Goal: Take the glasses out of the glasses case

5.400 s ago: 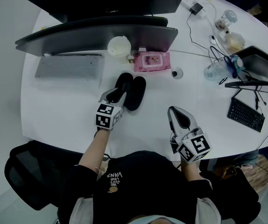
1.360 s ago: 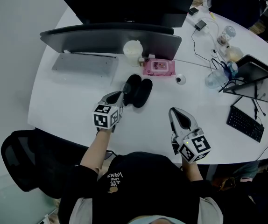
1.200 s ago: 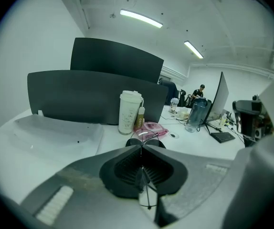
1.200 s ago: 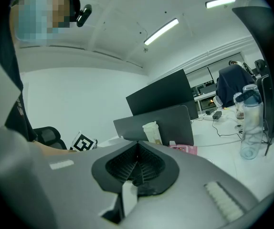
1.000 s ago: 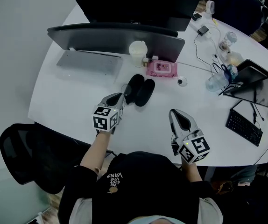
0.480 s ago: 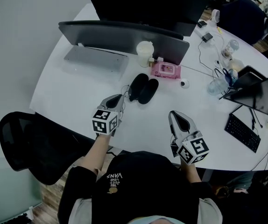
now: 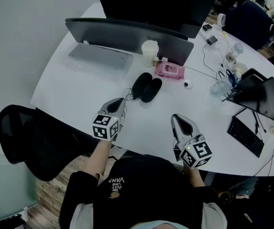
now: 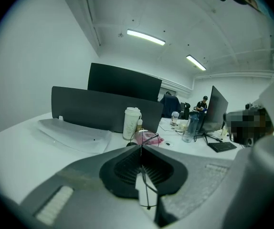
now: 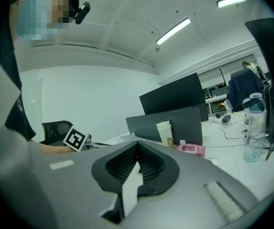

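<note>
White tabletop (image 7: 75, 87), office room: open black glasses case (image 7: 145, 86), paper cup (image 7: 149, 52), pink wipes pack (image 7: 170, 69). My left gripper (image 7: 121, 100): fingers clenched on wire glasses (image 8: 144, 187), just beside case. My right gripper (image 7: 174, 117): fingers closed, empty.

This is an office. A large white rounded desk (image 7: 70, 92) carries black flat monitors (image 7: 151, 4) and a black keyboard (image 7: 245, 136). A black swivel chair (image 7: 20, 137) stands beside it, and long strip lights (image 8: 145, 37) cross the white ceiling.
</note>
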